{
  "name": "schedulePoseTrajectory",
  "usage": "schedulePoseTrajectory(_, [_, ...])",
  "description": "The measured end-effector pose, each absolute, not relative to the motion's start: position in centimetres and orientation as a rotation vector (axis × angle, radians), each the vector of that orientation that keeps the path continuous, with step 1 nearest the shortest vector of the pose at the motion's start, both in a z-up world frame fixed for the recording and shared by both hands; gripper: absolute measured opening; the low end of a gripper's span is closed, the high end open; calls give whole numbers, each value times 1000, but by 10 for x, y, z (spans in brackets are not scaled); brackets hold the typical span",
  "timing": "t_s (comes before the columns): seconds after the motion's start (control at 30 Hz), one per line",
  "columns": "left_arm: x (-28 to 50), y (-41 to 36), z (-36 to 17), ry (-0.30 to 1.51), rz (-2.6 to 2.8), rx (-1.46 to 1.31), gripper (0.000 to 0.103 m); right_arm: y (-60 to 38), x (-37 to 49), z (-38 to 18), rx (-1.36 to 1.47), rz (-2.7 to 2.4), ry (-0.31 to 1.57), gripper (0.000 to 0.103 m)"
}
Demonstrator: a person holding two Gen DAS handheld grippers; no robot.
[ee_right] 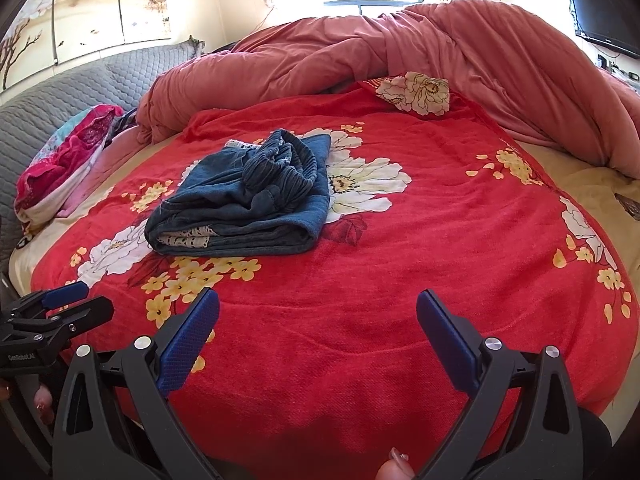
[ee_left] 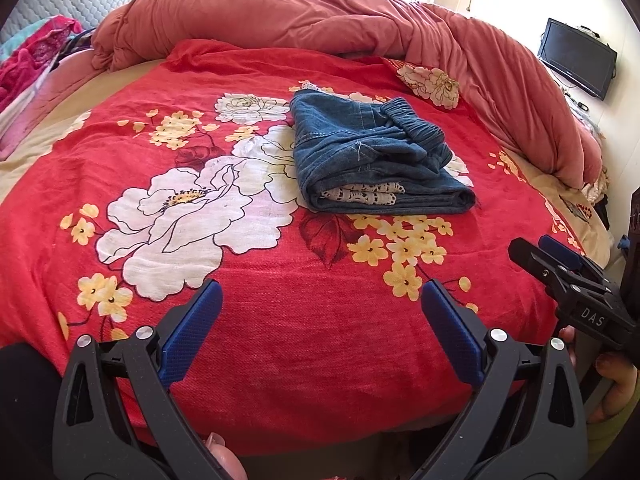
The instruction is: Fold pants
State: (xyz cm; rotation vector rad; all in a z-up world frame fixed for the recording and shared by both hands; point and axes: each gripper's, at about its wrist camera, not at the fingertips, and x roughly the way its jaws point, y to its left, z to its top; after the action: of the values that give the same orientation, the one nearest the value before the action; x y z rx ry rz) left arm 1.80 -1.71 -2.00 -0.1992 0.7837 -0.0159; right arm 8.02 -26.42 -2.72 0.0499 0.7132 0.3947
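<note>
The blue denim pants [ee_left: 372, 160] lie folded in a compact stack on the red floral blanket [ee_left: 260, 300], with white lace trim showing at the near edge and the elastic waistband on top. They also show in the right wrist view [ee_right: 248, 200]. My left gripper [ee_left: 322, 292] is open and empty, held back near the bed's front edge, well short of the pants. My right gripper [ee_right: 318, 300] is open and empty, also near the front edge, to the right of the pants. Each gripper shows at the side of the other's view [ee_left: 560, 264] [ee_right: 64, 304].
A bunched pink duvet [ee_left: 320, 16] runs along the far and right side of the bed. A pink and teal bundle of cloth [ee_right: 68, 160] lies at the left by the grey quilted headboard [ee_right: 80, 84]. A dark screen [ee_left: 576, 56] hangs on the right wall.
</note>
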Motion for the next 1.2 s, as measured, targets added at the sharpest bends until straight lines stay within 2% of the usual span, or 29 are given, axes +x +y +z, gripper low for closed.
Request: schedulePoseTrajectory(1.2, [17,-15,-17,784,11,-201,94,-263,80,-26,42,388,713,98])
